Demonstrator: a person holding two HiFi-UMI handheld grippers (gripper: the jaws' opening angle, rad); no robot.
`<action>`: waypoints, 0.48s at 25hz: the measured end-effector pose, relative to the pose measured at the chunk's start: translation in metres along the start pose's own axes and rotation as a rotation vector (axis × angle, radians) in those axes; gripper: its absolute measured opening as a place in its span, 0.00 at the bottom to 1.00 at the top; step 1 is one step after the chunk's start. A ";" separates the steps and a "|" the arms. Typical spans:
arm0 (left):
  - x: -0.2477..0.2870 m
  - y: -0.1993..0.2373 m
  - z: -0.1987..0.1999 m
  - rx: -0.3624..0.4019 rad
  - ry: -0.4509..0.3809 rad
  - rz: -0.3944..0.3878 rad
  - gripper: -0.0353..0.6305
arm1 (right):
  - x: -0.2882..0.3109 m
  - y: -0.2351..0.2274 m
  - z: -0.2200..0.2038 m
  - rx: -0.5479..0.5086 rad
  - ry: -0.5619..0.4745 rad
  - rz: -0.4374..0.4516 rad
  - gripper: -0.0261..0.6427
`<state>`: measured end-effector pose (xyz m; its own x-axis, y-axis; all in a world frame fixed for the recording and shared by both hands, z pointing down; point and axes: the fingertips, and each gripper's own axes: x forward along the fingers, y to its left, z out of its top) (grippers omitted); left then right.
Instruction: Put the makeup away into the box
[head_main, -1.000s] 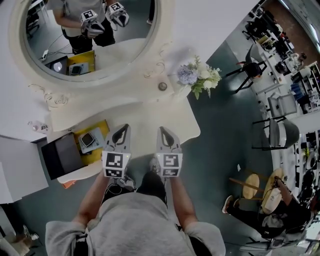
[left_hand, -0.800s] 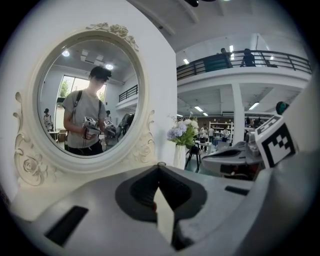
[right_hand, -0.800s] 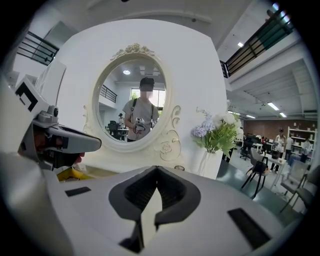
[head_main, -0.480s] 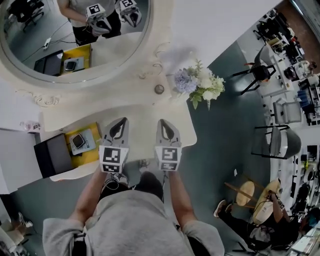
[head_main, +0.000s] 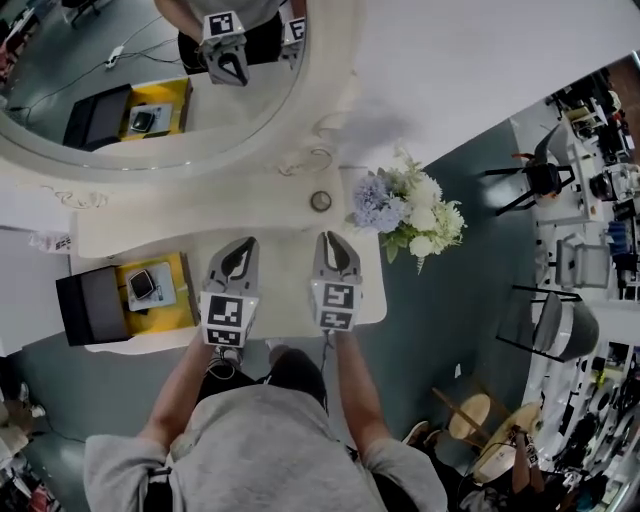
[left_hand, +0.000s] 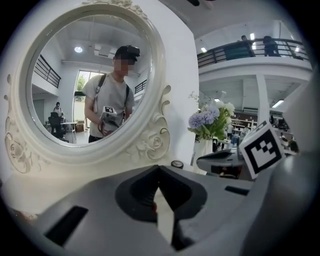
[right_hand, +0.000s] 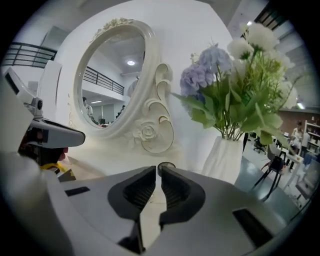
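The left tongs are closed tip to tip with nothing between them. The right tongs are closed as well, showing only a hairline gap and holding nothing. Both hang side by side just above the near edge of the cream-coloured worktop and point slightly downward toward the mirror. That reads as an approach stance, with no grasp begun.

Straight ahead of the right tongs is a small round dark-rimmed makeup pot. It sits alone on the worktop at the foot of the ornate cream oval mirror frame. It is apart from both tongs, and the right one looks best lined up to take it, though its jaws would have to part first.

Just right of the pot is a white vase of lilac and white flowers, close enough to be brushed on a wide reach.

At the worktop's left end, well apart from the pot, a yellow tray carries a small pale case. Beside it is a black box, probably where the makeup goes.
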<state>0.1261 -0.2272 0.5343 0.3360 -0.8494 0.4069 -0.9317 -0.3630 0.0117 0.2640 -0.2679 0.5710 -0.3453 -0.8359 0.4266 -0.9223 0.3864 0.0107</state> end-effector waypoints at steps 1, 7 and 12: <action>0.004 0.001 -0.002 -0.004 0.005 0.006 0.06 | 0.008 -0.001 -0.001 0.013 0.005 0.008 0.09; 0.014 0.010 -0.015 -0.030 0.036 0.045 0.06 | 0.051 -0.007 -0.019 0.048 0.070 0.042 0.43; 0.013 0.015 -0.024 -0.051 0.051 0.076 0.06 | 0.074 -0.014 -0.017 0.014 0.097 0.031 0.44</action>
<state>0.1130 -0.2346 0.5618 0.2582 -0.8524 0.4547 -0.9605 -0.2773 0.0256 0.2545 -0.3290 0.6178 -0.3558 -0.7818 0.5120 -0.9140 0.4053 -0.0162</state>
